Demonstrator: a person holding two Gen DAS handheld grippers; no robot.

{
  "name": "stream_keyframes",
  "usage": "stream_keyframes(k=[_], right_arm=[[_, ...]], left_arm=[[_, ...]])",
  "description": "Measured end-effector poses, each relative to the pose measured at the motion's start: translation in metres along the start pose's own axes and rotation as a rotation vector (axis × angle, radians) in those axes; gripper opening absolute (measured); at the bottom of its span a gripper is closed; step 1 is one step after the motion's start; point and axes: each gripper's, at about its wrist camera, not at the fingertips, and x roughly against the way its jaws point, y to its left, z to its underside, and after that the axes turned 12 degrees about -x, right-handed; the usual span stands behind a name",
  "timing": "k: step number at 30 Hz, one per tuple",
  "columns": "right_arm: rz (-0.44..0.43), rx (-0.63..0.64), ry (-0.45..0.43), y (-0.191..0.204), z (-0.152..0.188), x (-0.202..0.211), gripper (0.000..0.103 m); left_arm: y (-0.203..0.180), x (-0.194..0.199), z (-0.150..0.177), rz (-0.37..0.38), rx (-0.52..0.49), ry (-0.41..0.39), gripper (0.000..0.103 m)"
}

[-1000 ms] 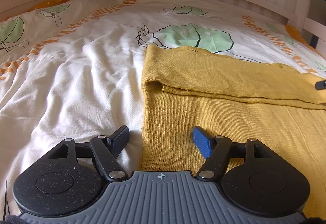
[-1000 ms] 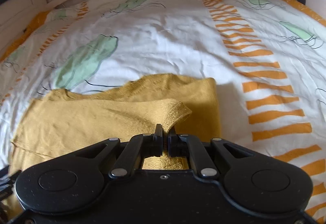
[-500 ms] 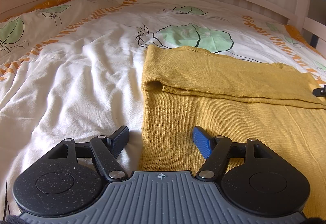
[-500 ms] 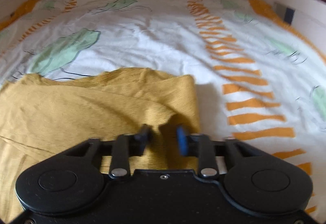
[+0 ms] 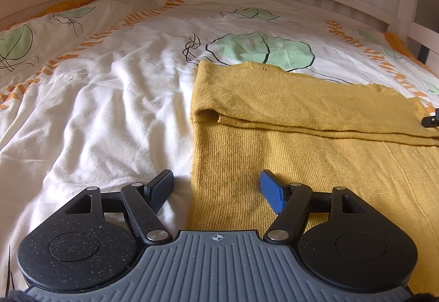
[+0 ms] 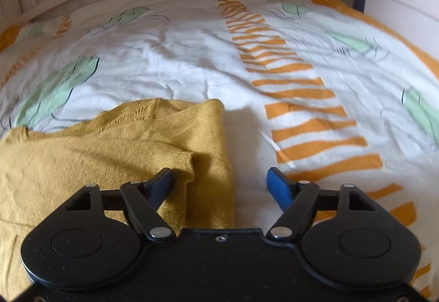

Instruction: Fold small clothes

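The right gripper (image 6: 219,184) has let go of the sweater (image 6: 115,153) and spread wide since a second ago; the freed sleeve lies across the body near the garment's right edge, on the bed's duvet (image 6: 274,55). In the left view, the left gripper (image 5: 216,186) hangs open, unmoved, straddling the sweater's (image 5: 301,137) left edge, one finger over the duvet (image 5: 96,115).
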Motion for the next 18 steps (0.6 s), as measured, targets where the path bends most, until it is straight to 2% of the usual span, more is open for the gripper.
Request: stream_keyframes(k=[7, 11, 18], right_arm=[[-0.068, -0.066, -0.014, -0.013, -0.001, 0.036, 0.083], [-0.138, -0.092, -0.023, -0.018, 0.005, 0.070, 0.093], [-0.212, -0.103, -0.025, -0.025, 0.028, 0.126, 0.099]], left_arm=[[0.003, -0.001, -0.005, 0.032, 0.000, 0.027, 0.080], [0.005, -0.001, -0.010, 0.059, -0.008, 0.064, 0.081], [0.009, 0.019, -0.010, 0.079, 0.034, 0.145, 0.079]])
